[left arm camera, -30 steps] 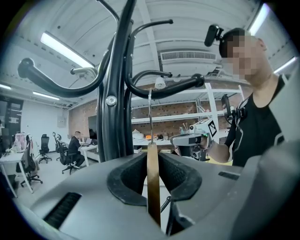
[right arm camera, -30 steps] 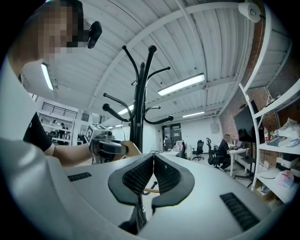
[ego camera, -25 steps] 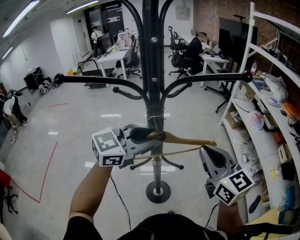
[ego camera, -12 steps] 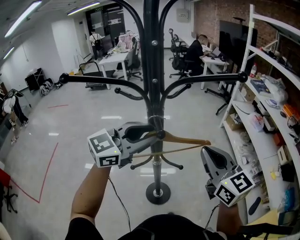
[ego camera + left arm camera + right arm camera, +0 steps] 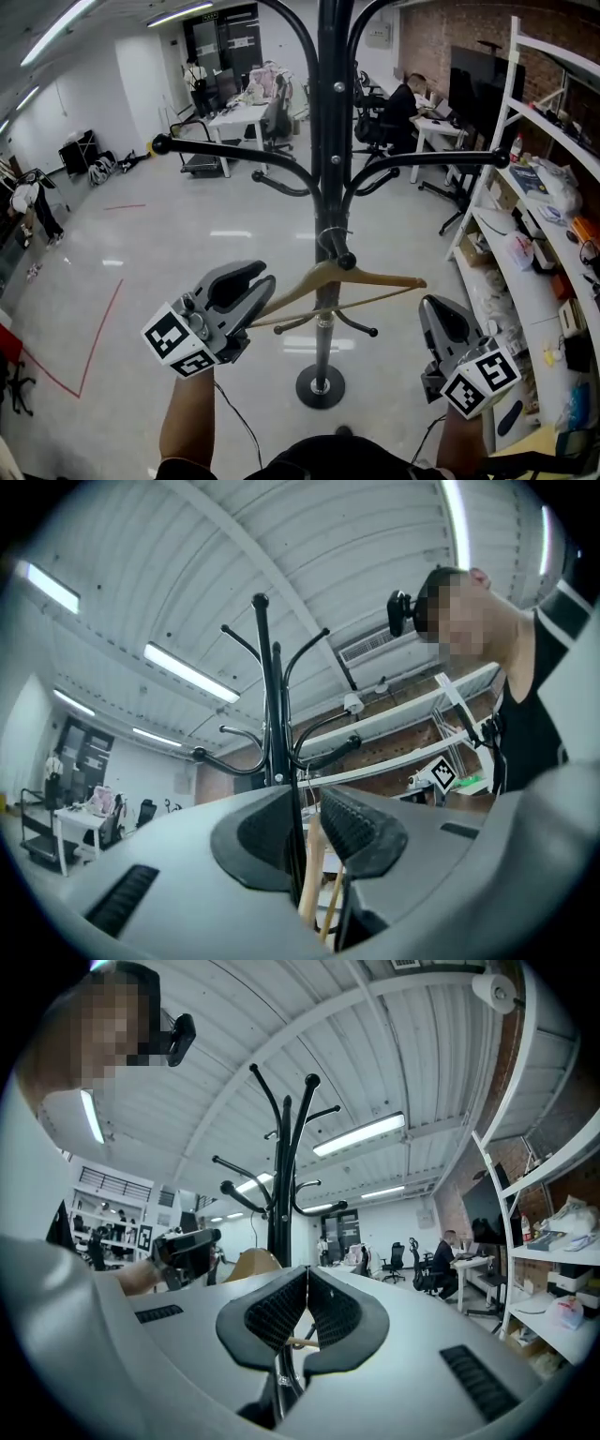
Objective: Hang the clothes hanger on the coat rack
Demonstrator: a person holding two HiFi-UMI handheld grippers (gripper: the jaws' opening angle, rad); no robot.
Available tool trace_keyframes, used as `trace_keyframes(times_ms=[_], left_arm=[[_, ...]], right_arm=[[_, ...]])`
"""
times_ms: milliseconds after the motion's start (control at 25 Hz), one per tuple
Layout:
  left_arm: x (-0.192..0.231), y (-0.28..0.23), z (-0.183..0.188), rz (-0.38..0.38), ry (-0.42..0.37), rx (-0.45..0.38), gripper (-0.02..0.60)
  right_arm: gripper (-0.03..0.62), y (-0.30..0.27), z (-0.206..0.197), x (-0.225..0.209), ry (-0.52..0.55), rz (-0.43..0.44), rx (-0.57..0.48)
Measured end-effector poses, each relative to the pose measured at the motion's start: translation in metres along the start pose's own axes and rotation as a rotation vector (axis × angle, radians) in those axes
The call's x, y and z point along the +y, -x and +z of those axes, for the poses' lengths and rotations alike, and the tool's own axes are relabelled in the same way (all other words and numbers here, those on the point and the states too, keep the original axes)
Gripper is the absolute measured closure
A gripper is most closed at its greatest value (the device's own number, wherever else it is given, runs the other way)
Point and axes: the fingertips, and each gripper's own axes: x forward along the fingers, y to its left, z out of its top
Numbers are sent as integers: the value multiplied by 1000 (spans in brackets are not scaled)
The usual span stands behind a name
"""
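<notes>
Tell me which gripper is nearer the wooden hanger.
Left. The left gripper, jaws just opened, straddles the left end of the hanger; the right gripper sits below its right end, clear of it.

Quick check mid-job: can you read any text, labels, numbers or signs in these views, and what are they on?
No readable text in any view.
Marker cube on the left gripper, and the one on the right gripper: black-and-white square patterns only, no letters or digits.
Packets on the shelving: print too small to read.
</notes>
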Motion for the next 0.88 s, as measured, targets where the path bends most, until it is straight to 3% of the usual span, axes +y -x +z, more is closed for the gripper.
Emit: trace_keyframes(times_ms=[80, 200, 360, 440, 640, 760, 880], left_arm=[[-3, 23, -4, 83, -21, 12, 581], [-17, 49, -9, 134, -66, 35, 581], [-36, 88, -25, 316, -24, 48, 584], [-47, 100, -33, 318, 26, 56, 583], [-79, 105, -46, 223, 121, 85, 583], [-91, 104, -49, 250, 158, 105, 583], [-103, 105, -55, 226, 170, 120, 583]], right_arm=[[588, 3, 2, 4, -8, -15, -9], [588, 6, 4, 12, -18, -32, -16], [588, 11, -3, 30, -19, -37, 9], [588, 12, -6, 41, -15, -30, 29], [588, 23, -14, 61, -16, -28, 62], [588, 34, -26, 70, -17, -25, 98], [588, 50, -36, 72, -26, -44, 122]])
